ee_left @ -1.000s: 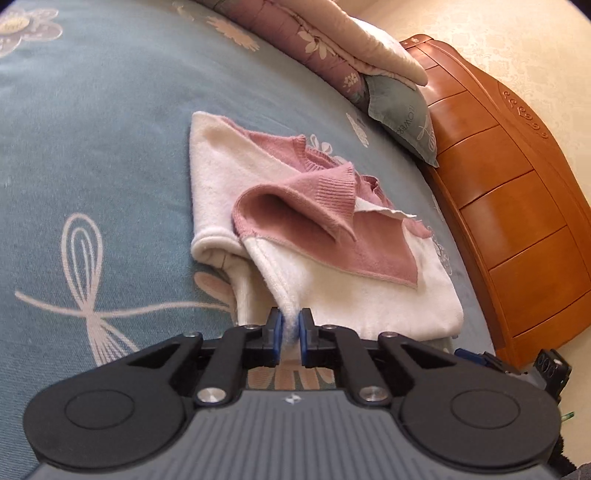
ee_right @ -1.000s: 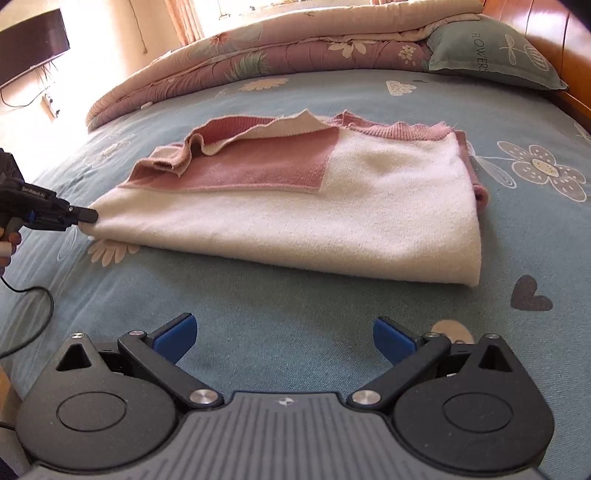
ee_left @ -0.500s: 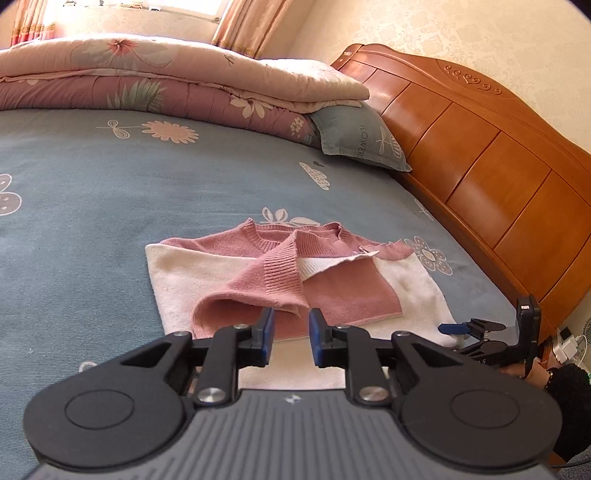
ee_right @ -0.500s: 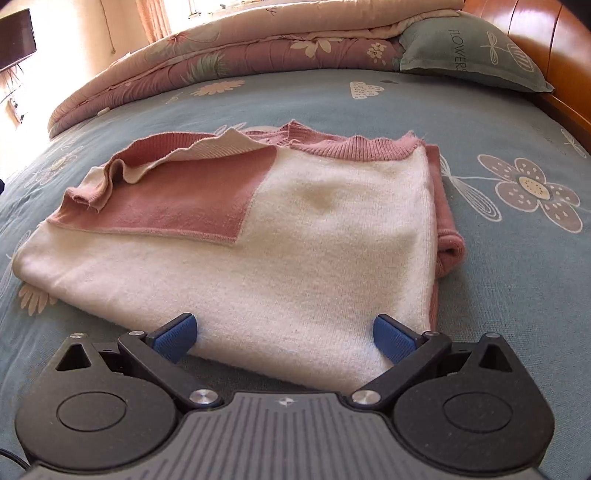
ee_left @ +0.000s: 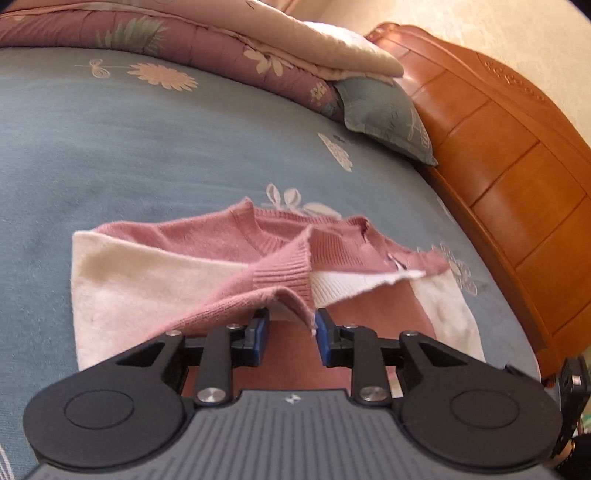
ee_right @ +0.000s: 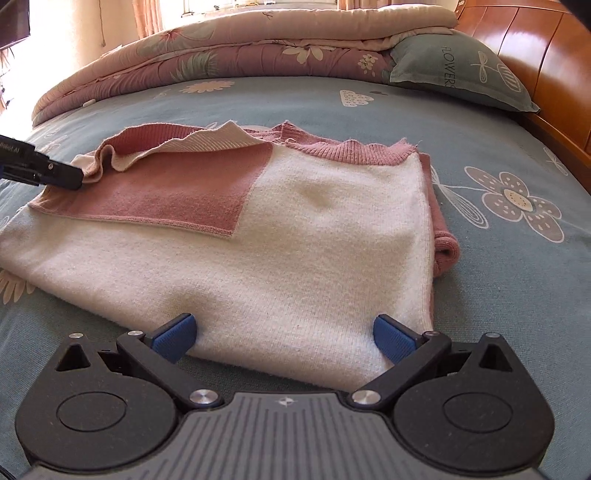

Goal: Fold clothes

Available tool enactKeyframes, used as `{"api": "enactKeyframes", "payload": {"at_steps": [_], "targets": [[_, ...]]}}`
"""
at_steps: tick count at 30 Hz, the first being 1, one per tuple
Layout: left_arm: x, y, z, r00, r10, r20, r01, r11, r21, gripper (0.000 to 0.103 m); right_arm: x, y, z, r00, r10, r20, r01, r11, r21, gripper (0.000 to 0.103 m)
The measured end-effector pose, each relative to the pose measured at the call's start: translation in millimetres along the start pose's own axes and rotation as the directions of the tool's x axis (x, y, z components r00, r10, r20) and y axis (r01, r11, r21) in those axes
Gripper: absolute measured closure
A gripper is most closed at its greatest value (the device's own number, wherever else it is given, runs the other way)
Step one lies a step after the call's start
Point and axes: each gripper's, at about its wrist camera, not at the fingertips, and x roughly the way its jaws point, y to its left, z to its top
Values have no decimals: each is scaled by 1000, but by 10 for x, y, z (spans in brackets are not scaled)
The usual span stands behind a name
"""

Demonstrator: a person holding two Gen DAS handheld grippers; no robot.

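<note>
On bed [ee_right: 480, 122]: folded sweater [ee_right: 295, 258] | left gripper [ee_left: 290, 334] jaws opening, cuff between | right gripper [ee_right: 284, 334] jaws wide

This is a bedroom in a home. A wide bed [ee_right: 480, 122] fills both views, made up with a blue-grey sheet printed with flowers and dragonflies. At 12 o'clock in the right wrist view a folded floral quilt [ee_right: 221, 55] in pink and mauve lies along the far side, and a grey-green pillow [ee_right: 458, 70] marked "FLOWERS" sits at 1 o'clock. A carved, panelled wooden headboard [ee_left: 517, 177] rises at 3 o'clock in the left wrist view, against cream patterned wallpaper [ee_left: 498, 29]. Curtains [ee_right: 147, 16] hang at 11 o'clock.
</note>
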Motion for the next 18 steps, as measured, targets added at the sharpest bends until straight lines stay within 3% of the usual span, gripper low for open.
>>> {"api": "enactKeyframes", "payload": {"at_steps": [2,4,6,8,10,13,16,18], "targets": [[-62,154,138,997,49,60,-43,994,-97,75,-7,5,-15,1000,-3,7,4,1000,-3,0],[-116,194,160,996,37,79,-27,992,-124,73,-14,3,-19,1000,-4,8,4,1000,-5,0],[-136,122,97,998,-10,67,16,996,-87,66,-19,1,-18,1000,-1,9,1,1000,-8,0],[-73,23,-11,1000,2,26,-2,1000,-20,57,-20,3,-24,1000,0,14,0,1000,-13,0],[-8,-77,-120,1000,20,-16,-19,999,48,57,-20,10,-39,1000,0,23,1,1000,-18,0],[86,-4,-276,997,42,-61,-42,999,14,57,-28,1,-48,1000,5,26,-5,1000,-19,0],[-70,46,-471,999,28,-34,-28,1000,-8,57,-49,-12,-46,1000,13,25,-13,1000,-19,0],[-224,-5,-556,999,29,-27,-28,999,41,57,-103,-38,-23,999,33,37,-33,999,-2,0]]}}
